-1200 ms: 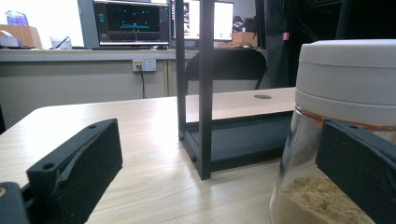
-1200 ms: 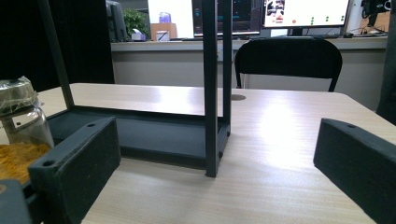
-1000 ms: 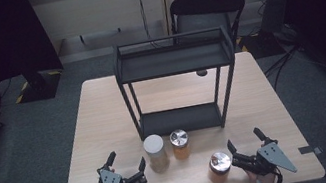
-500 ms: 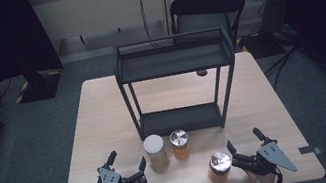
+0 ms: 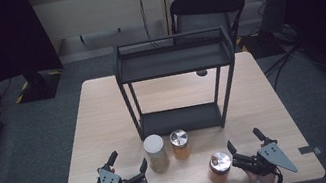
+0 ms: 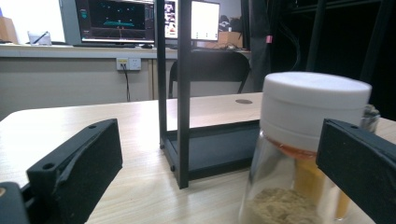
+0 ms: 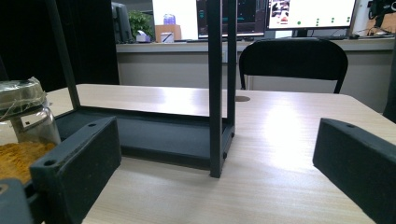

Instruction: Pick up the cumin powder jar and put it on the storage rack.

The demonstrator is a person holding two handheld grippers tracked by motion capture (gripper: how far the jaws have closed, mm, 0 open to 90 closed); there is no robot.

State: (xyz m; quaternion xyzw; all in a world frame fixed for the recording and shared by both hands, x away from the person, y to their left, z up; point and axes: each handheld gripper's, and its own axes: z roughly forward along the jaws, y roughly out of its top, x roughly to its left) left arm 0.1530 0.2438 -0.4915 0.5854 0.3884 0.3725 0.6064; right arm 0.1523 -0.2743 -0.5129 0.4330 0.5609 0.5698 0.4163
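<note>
Nothing has moved since the earlier frames: both grippers and all three jars sit where they were a second ago. At the near edge of the table [image 5: 103,112], the left gripper [image 5: 126,161] rests with its jaws spread wide, gripping nothing. Just beside its right jaw stands the white-lidded jar [image 5: 155,152], upright, holding a pale powder; in the left gripper view this jar [image 6: 299,154] is close against the inner side of the right jaw, though I cannot tell if they touch. Right of it, nearly touching, stands a second jar with a silver lid [image 5: 180,144], orange contents inside.

The right gripper [image 5: 244,140] also lies near the table's front edge, jaws released and wide apart. Just to its left stands the third jar [image 5: 219,166], silver-lidded with orange powder; in the right gripper view this jar [image 7: 21,135] shows beyond the left jaw, outside the gap between the jaws.

Behind the jars stands a black two-tier metal rack [image 5: 173,61], upright in the middle of the table, both shelves bare. A black chair [image 5: 207,10] stands beyond the far side of the table.
</note>
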